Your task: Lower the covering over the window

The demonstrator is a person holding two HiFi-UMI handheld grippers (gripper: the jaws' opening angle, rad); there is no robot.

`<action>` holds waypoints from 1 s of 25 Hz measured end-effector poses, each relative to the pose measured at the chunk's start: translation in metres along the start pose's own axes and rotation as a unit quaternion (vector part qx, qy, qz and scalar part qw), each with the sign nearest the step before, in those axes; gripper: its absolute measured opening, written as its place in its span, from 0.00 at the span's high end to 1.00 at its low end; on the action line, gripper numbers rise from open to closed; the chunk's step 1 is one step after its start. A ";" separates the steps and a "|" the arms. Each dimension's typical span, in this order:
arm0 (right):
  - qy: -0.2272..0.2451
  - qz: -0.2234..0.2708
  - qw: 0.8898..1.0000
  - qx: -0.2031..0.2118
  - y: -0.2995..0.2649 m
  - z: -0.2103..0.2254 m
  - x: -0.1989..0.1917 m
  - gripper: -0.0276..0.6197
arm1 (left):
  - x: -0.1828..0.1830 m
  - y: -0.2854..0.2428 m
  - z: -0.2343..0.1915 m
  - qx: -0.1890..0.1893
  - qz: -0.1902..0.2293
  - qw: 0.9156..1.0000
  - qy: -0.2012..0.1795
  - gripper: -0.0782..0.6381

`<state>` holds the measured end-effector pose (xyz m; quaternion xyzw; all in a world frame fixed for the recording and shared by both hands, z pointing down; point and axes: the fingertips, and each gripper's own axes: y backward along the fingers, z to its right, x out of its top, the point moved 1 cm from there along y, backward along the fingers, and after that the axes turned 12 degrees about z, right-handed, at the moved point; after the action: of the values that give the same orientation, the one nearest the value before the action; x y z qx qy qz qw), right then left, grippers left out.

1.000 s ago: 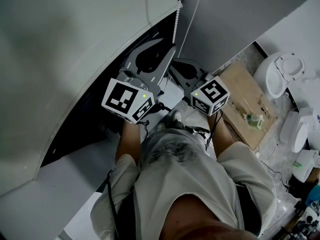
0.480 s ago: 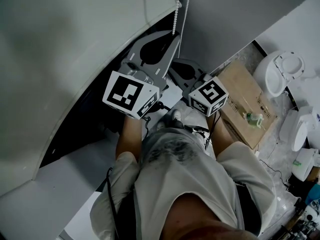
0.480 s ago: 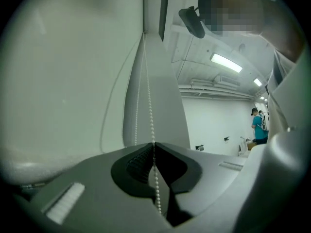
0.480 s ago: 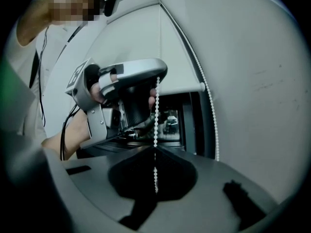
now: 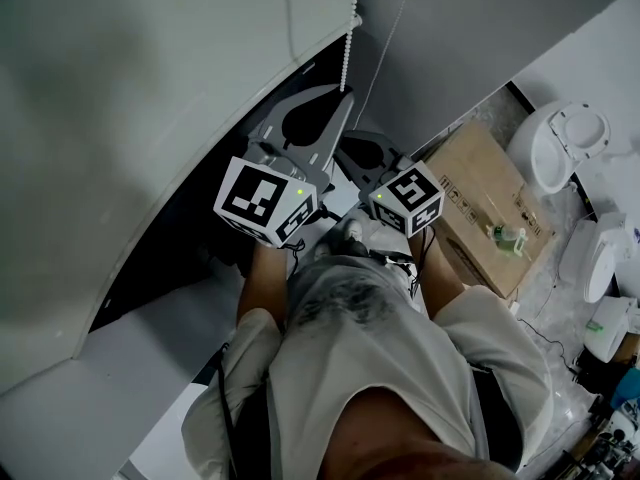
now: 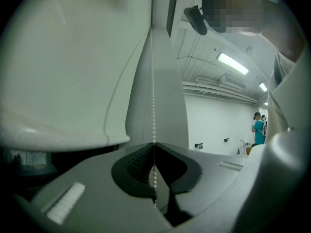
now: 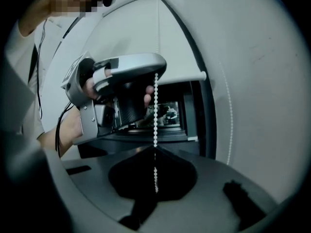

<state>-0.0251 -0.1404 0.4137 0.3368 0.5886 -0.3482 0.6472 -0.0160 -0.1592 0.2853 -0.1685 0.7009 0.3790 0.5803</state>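
Observation:
A white roller blind [image 5: 150,88] hangs over the window, its bottom rail [image 7: 181,76] above a dark opening [image 7: 167,111]. A white bead chain [image 5: 351,28] drops from the blind's right end. My left gripper [image 5: 345,93] is shut on the bead chain [image 6: 154,81], which is pinched at the tips with beads trailing between the jaws. My right gripper [image 5: 340,148] is shut on the same chain [image 7: 156,106] just below it. The right gripper view shows the left gripper [image 7: 156,72] higher on the chain, held by a hand.
A grey wall panel [image 5: 450,28] stands right of the blind. On the floor at right lie a cardboard box [image 5: 490,203] and white fixtures [image 5: 560,148]. A person in teal [image 6: 258,127] stands far off in the room.
The left gripper went up along the chain, then came back down a little. The right gripper edged slightly left. Both stay shut on the chain.

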 end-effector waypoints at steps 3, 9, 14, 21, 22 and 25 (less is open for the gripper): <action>-0.008 -0.014 1.000 -0.002 0.003 0.001 -0.013 0.93 | -0.013 0.004 0.000 0.006 -0.011 1.000 0.010 0.87; -0.022 -0.046 0.999 -0.004 0.007 -0.001 -0.039 0.93 | -0.040 0.013 -0.001 0.017 -0.039 0.999 0.024 0.87; -0.032 -0.067 0.997 -0.006 0.009 -0.004 -0.056 0.93 | -0.055 0.020 0.000 0.020 -0.054 0.998 0.040 0.87; -0.041 -0.080 0.996 -0.013 0.013 -0.004 -0.073 0.93 | -0.072 0.030 0.003 0.023 -0.069 0.996 0.053 0.87; -0.039 -0.079 0.996 -0.013 0.013 -0.004 -0.073 0.93 | -0.072 0.031 0.003 0.024 -0.069 0.996 0.053 0.87; -0.029 -0.080 0.996 -0.012 0.015 -0.005 -0.071 0.93 | -0.071 0.031 0.002 0.026 -0.070 0.996 0.049 0.87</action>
<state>-0.0194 -0.1240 0.4841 0.2709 0.5989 -0.4013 0.6380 -0.0161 -0.1523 0.3626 -0.2204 0.7243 0.3109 0.5746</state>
